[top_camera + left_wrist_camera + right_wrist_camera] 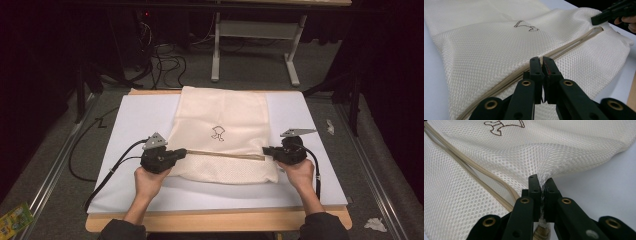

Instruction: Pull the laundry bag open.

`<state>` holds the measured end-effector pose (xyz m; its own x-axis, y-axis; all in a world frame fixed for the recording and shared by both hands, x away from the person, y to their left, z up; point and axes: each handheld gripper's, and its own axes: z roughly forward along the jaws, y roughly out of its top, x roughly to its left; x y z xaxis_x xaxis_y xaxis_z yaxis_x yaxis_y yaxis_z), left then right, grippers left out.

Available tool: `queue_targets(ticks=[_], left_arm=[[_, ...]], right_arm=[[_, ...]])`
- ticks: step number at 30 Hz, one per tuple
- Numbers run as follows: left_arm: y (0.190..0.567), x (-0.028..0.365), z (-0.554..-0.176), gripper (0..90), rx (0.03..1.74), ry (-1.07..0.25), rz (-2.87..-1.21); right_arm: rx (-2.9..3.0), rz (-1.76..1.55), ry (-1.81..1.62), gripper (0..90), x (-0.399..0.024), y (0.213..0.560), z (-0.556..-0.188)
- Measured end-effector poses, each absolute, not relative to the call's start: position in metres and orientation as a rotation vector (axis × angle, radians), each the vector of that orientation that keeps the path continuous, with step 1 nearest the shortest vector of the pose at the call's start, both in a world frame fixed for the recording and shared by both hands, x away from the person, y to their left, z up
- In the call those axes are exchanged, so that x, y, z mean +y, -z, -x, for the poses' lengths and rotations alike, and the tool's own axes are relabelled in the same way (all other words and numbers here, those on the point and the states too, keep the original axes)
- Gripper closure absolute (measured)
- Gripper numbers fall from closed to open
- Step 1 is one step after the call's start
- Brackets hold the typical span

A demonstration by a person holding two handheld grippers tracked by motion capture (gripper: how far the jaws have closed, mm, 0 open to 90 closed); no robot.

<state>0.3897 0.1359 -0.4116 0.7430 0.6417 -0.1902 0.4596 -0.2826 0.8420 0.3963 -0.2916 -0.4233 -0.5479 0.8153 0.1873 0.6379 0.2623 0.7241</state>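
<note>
A cream mesh bag point(220, 107) with a small dark outline drawing point(218, 133) lies flat on the white mat point(135, 120). A beige zipper point(225, 154) runs across its near part. My left gripper point(184, 151) point(542, 60) is at the zipper's left end, its jaws shut right where the zipper point(574, 43) meets them; what is pinched is hidden. My right gripper point(265, 150) point(541, 181) is shut on a bunch of mesh point(544, 157) at the bag's right edge, where the zipper's two tapes point(474, 170) lie apart. In the left gripper view, the right gripper point(596, 19) sits at the bag's far corner.
The mat covers a wooden table whose front edge point(215, 220) is near the person. Behind it stand a metal table frame point(255, 30) and cables point(165, 60) on the grey floor. A green packet point(15, 217) and crumpled paper point(375, 224) lie on the floor.
</note>
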Motion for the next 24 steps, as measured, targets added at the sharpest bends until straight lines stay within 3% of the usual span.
queue_targets(ticks=[24], left_arm=[[0.407,0.151,-0.383,87.4,0.880,-0.266,-1.948]], right_arm=[[2.292,-1.312,-1.094,88.6,-0.286,0.425,-0.399]])
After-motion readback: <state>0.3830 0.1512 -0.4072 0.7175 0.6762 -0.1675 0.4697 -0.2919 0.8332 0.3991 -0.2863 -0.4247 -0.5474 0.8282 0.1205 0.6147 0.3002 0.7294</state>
